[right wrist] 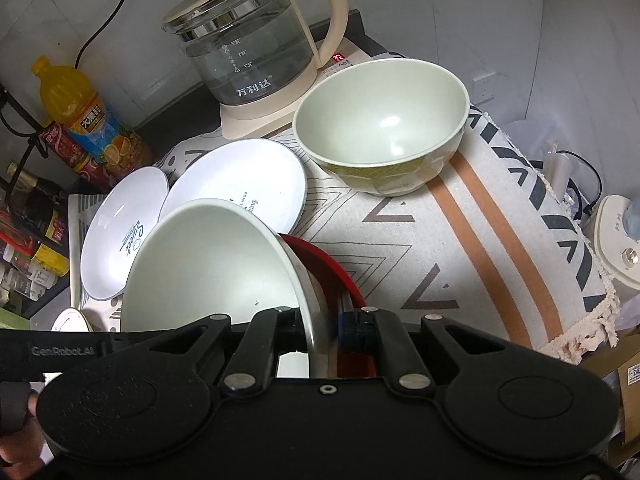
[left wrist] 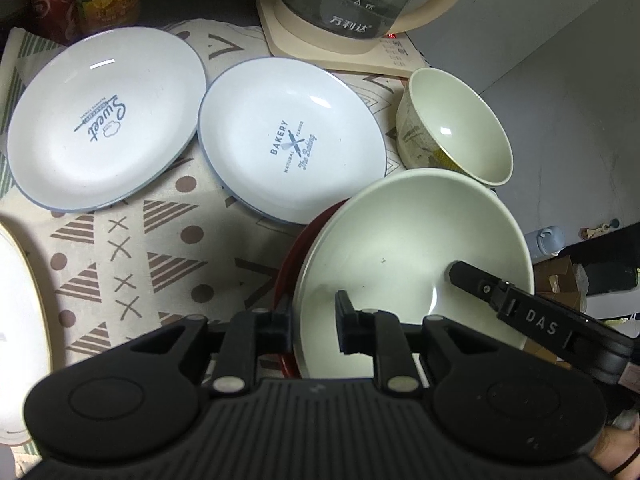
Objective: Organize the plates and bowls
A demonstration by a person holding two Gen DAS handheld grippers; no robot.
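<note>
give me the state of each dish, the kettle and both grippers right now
large pale bowl: tilted, gripped at rim by both grippers
red plate: under the bowl
small bowl: upright, empty
bakery plate: flat, empty
sweet plate: flat, empty
kettle: on base, holding water
left gripper: shut on rim
right gripper: shut on rim

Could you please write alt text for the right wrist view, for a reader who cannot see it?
The right gripper is shut on the rim of a large cream bowl, tilted over a red dish on a patterned cloth. Behind lie two white plates, a smaller cream bowl and a glass kettle.
</note>
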